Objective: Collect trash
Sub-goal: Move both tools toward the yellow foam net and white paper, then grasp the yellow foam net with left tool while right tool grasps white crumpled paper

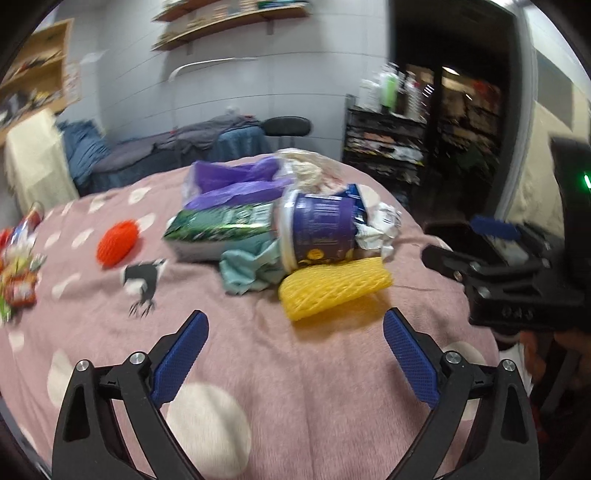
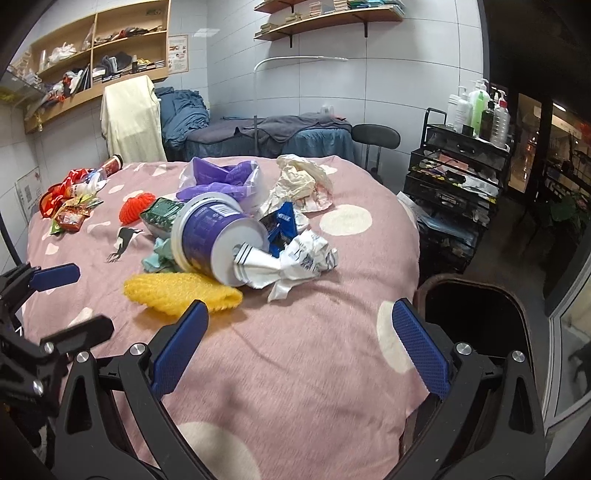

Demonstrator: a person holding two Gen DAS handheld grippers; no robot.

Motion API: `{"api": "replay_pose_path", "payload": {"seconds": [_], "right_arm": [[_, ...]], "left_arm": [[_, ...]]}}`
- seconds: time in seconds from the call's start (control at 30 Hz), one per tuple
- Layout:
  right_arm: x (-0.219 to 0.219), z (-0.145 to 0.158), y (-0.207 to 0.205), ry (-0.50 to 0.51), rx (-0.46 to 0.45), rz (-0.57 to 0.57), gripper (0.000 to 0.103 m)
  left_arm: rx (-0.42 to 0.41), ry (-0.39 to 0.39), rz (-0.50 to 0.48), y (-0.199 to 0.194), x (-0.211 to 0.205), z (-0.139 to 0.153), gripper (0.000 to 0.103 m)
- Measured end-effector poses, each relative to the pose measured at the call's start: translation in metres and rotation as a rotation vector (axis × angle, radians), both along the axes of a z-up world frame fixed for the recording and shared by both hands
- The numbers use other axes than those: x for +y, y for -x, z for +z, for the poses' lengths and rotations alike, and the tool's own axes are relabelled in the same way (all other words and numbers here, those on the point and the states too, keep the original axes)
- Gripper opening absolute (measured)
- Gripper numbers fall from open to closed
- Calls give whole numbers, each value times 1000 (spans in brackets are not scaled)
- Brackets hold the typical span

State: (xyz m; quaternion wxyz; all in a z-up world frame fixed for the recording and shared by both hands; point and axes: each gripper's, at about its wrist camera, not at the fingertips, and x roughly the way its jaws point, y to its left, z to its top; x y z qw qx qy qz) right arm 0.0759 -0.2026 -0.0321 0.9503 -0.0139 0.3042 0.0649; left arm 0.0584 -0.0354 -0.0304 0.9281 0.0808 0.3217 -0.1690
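Pink, white-dotted blanket covered the surface where the trash lay, with wooden shelves on the tiled wall behind. Both of my grippers hovered above the near part of the blanket, holding nothing. My left gripper stood wide, and the yellow foam net lay just ahead of it, slightly toward its right finger. My right gripper was spread wide as well; in its view the same yellow foam net lay just beyond its left fingertip. Behind the net lay the purple tub on its side, mouth toward me, with crumpled white paper spilling from it onto the blanket. A light blue cloth was tucked against the tub, and a green packet lay beside it. Farther back sat a purple plastic bag and a cream crumpled wrapper. An orange foam net lay apart to the left, and snack wrappers sat well off near the far left edge. A dark bin stood just past the blanket's right edge, beside my right gripper.
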Motion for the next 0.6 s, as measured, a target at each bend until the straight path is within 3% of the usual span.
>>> {"api": "replay_pose_path", "payload": {"seconds": [0.13, 0.27, 0.5, 0.6], "right_arm": [[-9, 0, -13, -35, 24, -9, 99], [-12, -4, -20, -34, 40, -15, 99], [-14, -8, -29, -25, 66, 2, 99], [-18, -12, -37, -56, 93, 13, 99]], "left_arm": [[13, -137, -114, -16, -23, -7, 83], [29, -248, -195, -28, -41, -17, 64], [42, -285, -253, -44, -57, -20, 28], [48, -264, -249, -44, -57, -20, 21]]}}
